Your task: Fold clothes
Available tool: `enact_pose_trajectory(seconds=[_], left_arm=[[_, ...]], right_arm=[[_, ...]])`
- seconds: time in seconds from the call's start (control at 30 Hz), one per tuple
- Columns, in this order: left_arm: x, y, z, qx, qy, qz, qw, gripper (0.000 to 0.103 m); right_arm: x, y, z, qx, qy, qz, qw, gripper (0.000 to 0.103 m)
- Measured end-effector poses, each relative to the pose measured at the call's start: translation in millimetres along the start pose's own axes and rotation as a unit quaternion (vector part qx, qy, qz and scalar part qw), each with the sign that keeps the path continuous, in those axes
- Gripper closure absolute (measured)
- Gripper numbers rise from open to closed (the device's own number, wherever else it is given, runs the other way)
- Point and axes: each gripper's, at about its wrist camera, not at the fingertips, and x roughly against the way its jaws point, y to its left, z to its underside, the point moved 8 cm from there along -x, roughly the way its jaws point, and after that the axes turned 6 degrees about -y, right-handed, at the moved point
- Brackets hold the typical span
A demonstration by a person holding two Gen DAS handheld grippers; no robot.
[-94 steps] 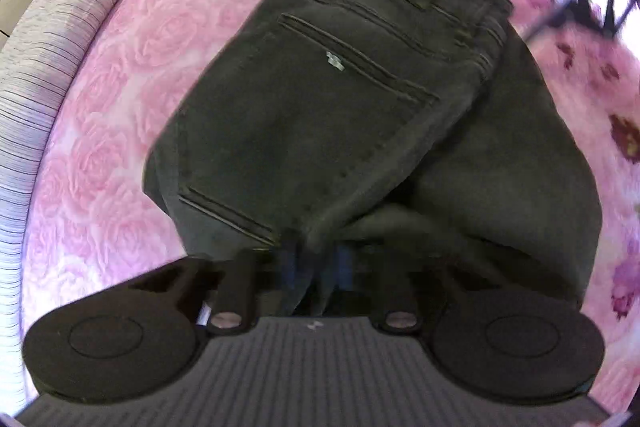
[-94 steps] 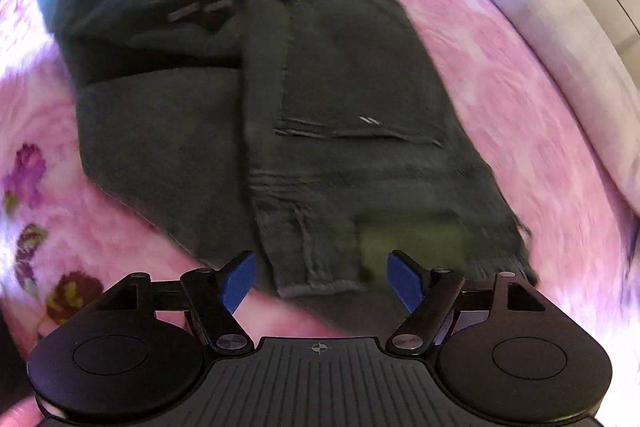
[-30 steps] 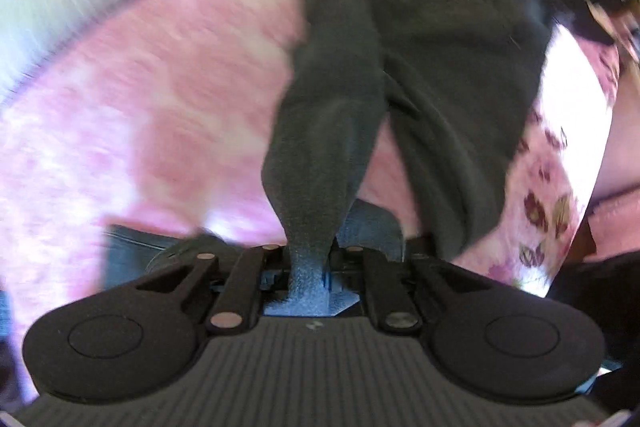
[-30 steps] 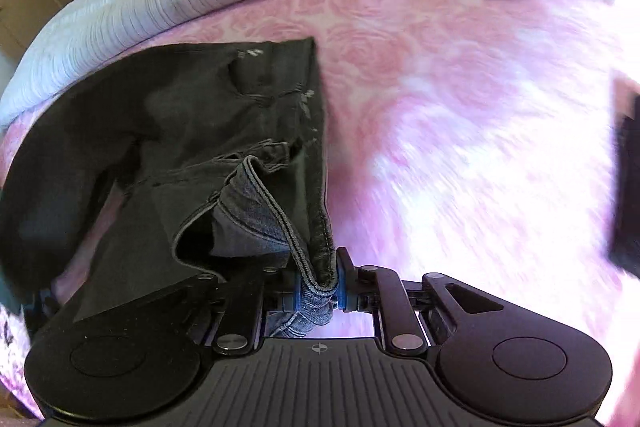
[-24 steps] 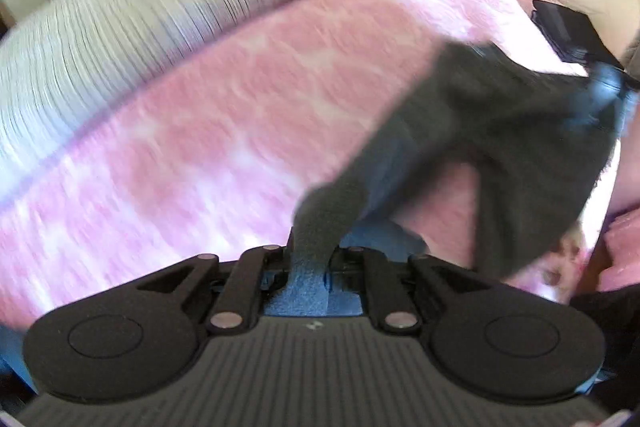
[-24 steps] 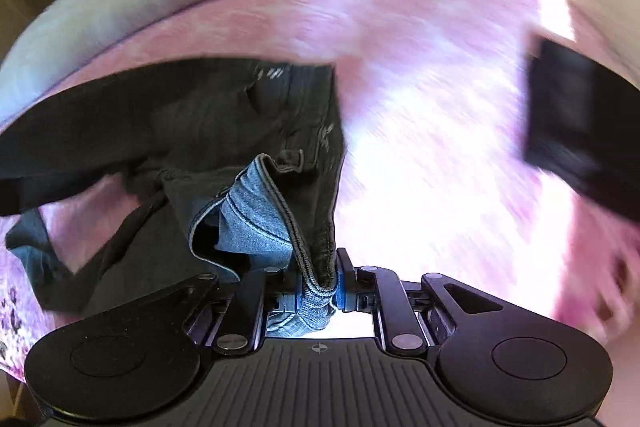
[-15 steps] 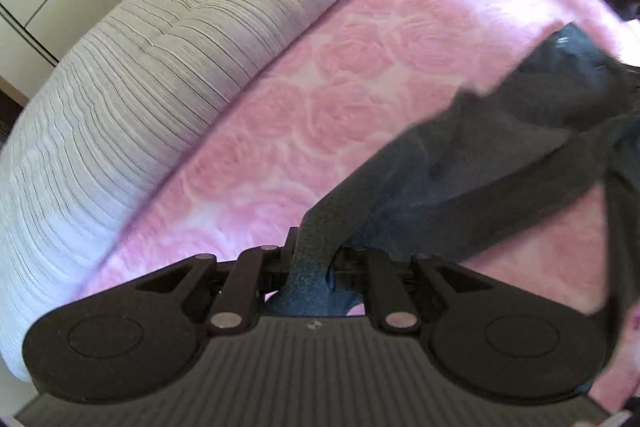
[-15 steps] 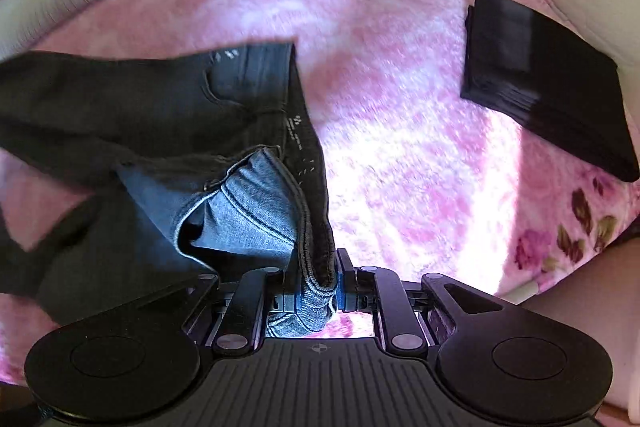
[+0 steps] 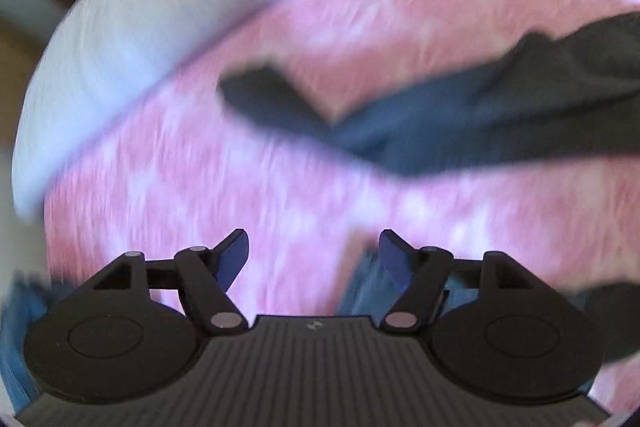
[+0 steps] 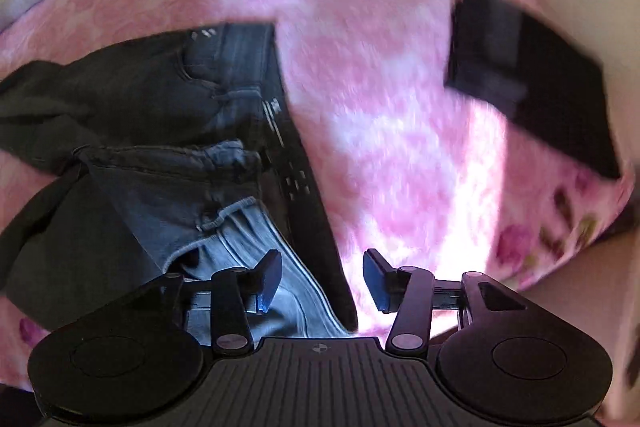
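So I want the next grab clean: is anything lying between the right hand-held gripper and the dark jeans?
Nothing visible. The right hand-held gripper, jaws opening, hangs directly over the dark jeans; the folded black garment lies apart.

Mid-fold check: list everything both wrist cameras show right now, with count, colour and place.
jeans: one pair, dark grey-black, sprawled unfolded on the bed, waistband near the right gripper.
bedspread: one, pink rose print, under everything.
folded garment: one, black, at the bed's far right side.
quilt: one, pale grey, along the bed's far edge.
left gripper: one, black with blue pads, jaws opening, nothing between them.
right gripper: one, same build, jaws opening, waistband between the pads, not pinched.
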Motion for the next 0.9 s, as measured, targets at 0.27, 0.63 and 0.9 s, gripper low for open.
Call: enact_pose_trajectory(seconds=[0.27,0.63,0.9], left_arm=[[-50,2,77,0.016,0.027,0.105,0.9940,0.034],[-19,26,133,0.168,0.068,0.247,0.9519,0.088],[84,60,252,0.349,0.205,0.266,0.8746,0.087]], right_arm=[[12,161,-30,0.121,-0.049,-0.083,0.988,0.053],[-2,322,20,0.132,0.014,-0.123,0.983,0.053],[16,418,55,0.294,0.021,-0.269,0.917,0.052]])
